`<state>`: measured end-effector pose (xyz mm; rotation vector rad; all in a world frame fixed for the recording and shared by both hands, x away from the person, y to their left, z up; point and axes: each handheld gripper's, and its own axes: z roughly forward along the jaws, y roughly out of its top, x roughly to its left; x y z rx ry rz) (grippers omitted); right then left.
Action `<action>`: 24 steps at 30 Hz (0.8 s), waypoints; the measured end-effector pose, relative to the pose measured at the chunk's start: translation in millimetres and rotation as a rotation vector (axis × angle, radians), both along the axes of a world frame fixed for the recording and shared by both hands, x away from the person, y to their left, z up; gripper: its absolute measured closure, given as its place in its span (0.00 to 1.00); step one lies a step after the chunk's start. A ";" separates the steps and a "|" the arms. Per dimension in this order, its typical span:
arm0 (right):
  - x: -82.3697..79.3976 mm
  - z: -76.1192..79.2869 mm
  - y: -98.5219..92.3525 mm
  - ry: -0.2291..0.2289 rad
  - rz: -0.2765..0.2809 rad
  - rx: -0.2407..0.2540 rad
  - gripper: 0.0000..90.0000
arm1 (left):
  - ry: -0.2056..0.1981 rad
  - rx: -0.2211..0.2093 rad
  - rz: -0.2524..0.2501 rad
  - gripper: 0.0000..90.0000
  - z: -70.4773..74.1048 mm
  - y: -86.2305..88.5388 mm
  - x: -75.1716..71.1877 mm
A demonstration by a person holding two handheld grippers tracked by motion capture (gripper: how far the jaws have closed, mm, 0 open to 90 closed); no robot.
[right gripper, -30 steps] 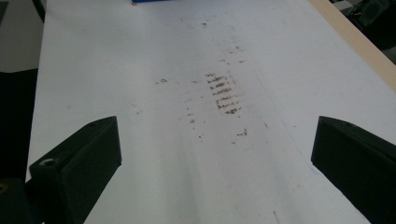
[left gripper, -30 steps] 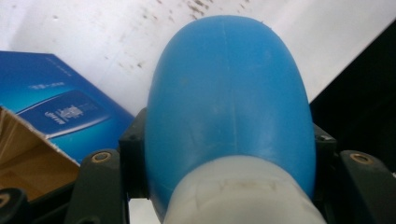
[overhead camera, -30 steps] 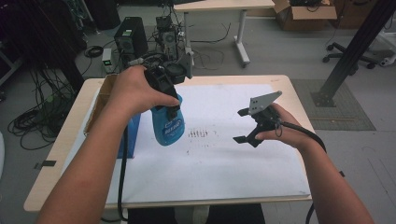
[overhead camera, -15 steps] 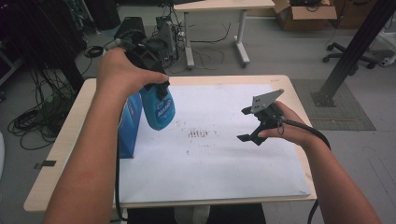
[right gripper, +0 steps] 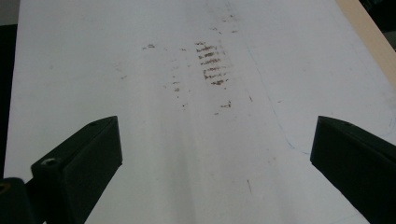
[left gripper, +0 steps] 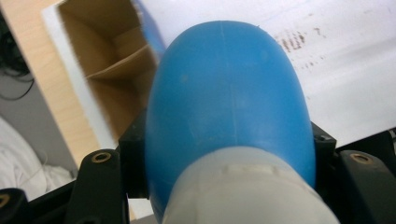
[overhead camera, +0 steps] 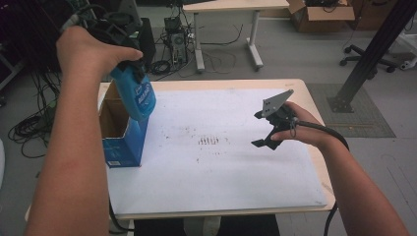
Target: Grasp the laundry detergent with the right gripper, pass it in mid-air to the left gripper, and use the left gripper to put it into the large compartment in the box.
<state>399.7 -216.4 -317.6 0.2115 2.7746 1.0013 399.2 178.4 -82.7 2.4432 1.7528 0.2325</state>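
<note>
A blue plastic bottle point(overhead camera: 138, 97) with a white cap end hangs in the air, tilted, over an open blue cardboard box point(overhead camera: 123, 142) at the table's left. My left gripper point(overhead camera: 127, 64) is shut on the bottle near its cap. In the left gripper view the bottle point(left gripper: 224, 107) sits between the black jaws, with the box's brown inside point(left gripper: 107, 70) and a cardboard divider beyond it. My right gripper point(overhead camera: 260, 130) hovers low over the white sheet point(overhead camera: 221, 172) at the right, open, with nothing between its jaws point(right gripper: 215, 154).
The white sheet covers most of the wooden table point(overhead camera: 314, 108) and bears brown smudges point(overhead camera: 209, 141) near its middle. Cables, computer gear and another table's legs stand on the floor behind. A black post rises at the far right.
My left hand has carried the bottle up and to the left, from over the sheet to above the box. The right gripper has stayed in place.
</note>
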 end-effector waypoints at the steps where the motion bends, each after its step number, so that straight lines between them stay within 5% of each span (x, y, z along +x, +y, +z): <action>1: 0.2 1.3 -0.1 0.001 0.004 -0.006 0.02 | -0.001 -0.001 0.011 0.43 3.2 3.3 -0.2; 12: 1.9 5.2 -0.5 0.040 0.033 -0.114 0.03 | 0.005 -0.008 0.169 0.43 23.6 33.8 -1.0; 17: 1.1 6.3 -0.7 0.044 0.042 -0.115 0.03 | 0.013 0.005 0.222 0.43 16.0 43.8 0.9; 24: 0.2 5.9 -5.0 0.056 0.040 -0.131 0.03 | 0.041 0.011 0.229 0.43 -0.9 54.1 3.5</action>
